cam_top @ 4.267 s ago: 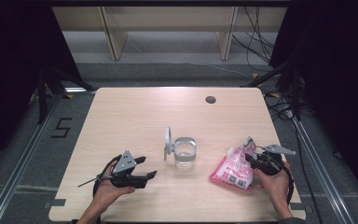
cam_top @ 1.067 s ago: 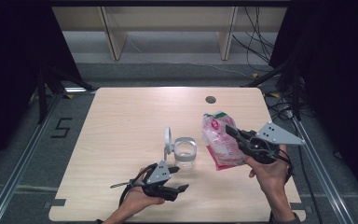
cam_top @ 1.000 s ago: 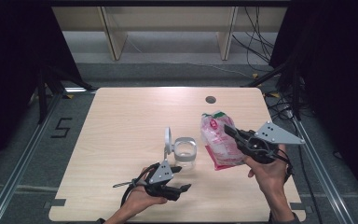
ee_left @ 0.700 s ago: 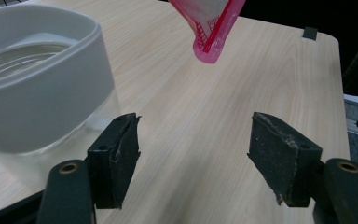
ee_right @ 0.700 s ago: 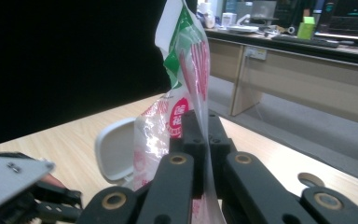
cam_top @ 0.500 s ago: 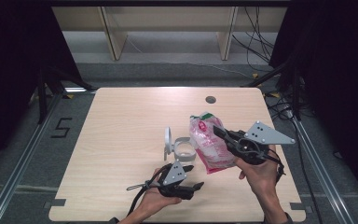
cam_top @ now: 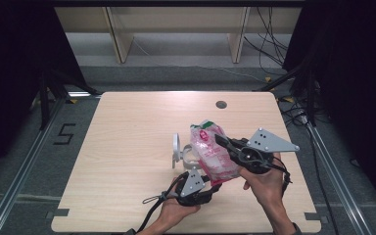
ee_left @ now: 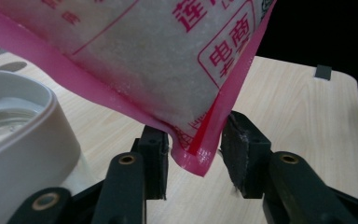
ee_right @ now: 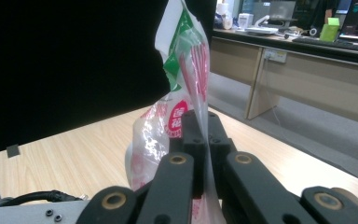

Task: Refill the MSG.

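A: What is the right claw (cam_top: 223,142) doing now?

B: Its jaws are pressing together on the thin side edge of the pink plastic bag (cam_top: 212,152), which is full of white grains. In the right gripper view the bag (ee_right: 177,107) is standing almost upright between the two black jaws, and its green and white top is pointing up.

A: And where is this bag staying?

B: It is hanging in the air above the wooden surface (cam_top: 127,142), over the middle part, a little toward the near edge. Just beside it, a glass jar (cam_top: 190,155) is sitting on the surface, and its white lid (cam_top: 176,150) is standing open.

A: What about the left claw (cam_top: 215,187)?

B: It is lying low by the near edge. Its jaws have just been closing, and the lower corner of the bag (ee_left: 196,161) is sitting between them. In the left gripper view one pad is touching the corner, while the other one is leaving a small gap, so the claw is only half closed and is not clamping yet. The white rim of the jar (ee_left: 25,140) is showing there too.
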